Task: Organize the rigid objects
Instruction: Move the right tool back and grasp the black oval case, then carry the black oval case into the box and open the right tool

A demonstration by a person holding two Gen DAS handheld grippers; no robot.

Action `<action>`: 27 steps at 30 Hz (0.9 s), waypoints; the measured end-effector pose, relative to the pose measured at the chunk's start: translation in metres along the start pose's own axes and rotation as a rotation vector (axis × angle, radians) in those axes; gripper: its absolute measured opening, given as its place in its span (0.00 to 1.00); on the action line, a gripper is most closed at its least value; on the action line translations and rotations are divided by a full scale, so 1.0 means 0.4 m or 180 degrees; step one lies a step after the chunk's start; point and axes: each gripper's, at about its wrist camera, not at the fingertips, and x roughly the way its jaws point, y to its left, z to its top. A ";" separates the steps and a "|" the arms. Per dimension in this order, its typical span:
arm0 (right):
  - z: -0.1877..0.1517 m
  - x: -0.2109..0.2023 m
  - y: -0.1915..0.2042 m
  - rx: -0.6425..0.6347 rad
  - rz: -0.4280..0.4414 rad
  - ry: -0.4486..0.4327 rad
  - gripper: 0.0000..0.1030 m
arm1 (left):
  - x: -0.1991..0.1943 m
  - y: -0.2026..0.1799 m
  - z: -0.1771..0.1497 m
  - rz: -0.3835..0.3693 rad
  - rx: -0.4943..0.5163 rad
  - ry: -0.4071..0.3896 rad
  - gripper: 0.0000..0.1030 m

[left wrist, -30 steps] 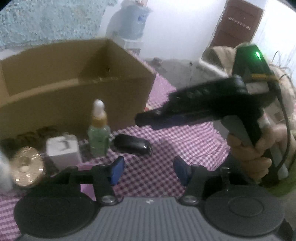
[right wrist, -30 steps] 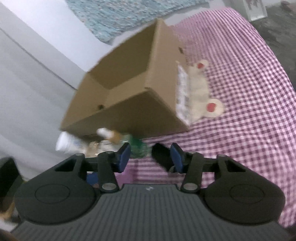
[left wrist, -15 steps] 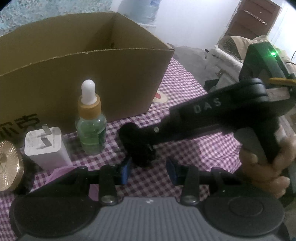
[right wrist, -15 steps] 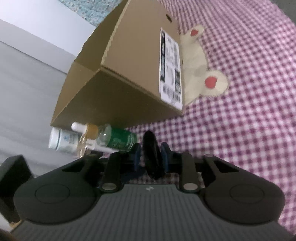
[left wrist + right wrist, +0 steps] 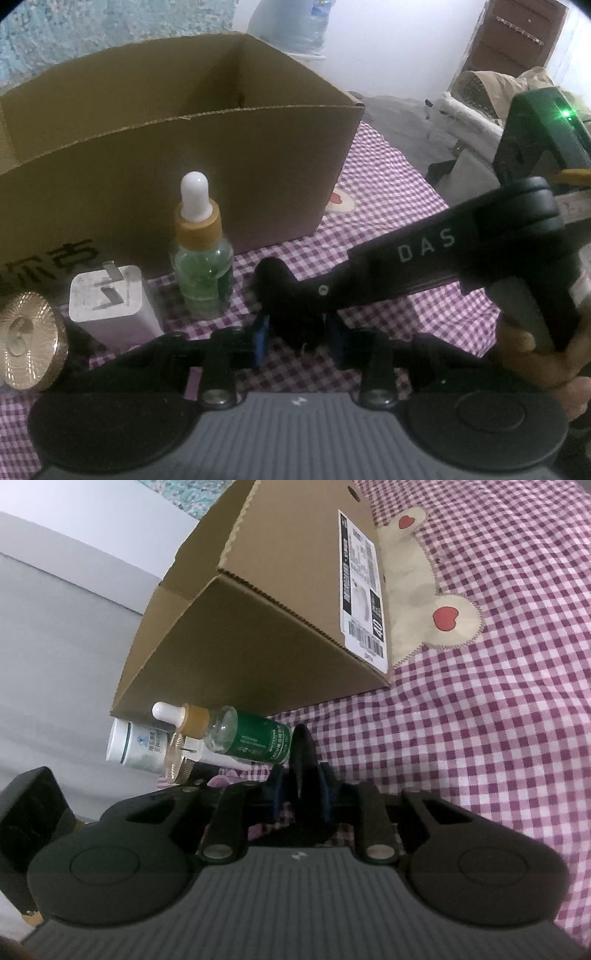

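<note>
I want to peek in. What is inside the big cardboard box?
From the left wrist view, the cardboard box is open on top and only bare brown inner walls show. Its front wall covers the bottom, so anything lying there is hidden.

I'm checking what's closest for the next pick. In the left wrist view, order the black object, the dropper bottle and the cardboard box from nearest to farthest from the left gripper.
1. Black object: between the fingers of the left gripper, which are closing on it.
2. Dropper bottle: upright, just beyond and to the left.
3. Cardboard box: behind the bottle, farthest.
</note>
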 end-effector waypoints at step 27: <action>0.076 -0.134 0.440 -0.0885 0.0223 -0.0504 0.15 | -0.384 0.126 0.125 0.0352 0.0204 -0.0859 0.32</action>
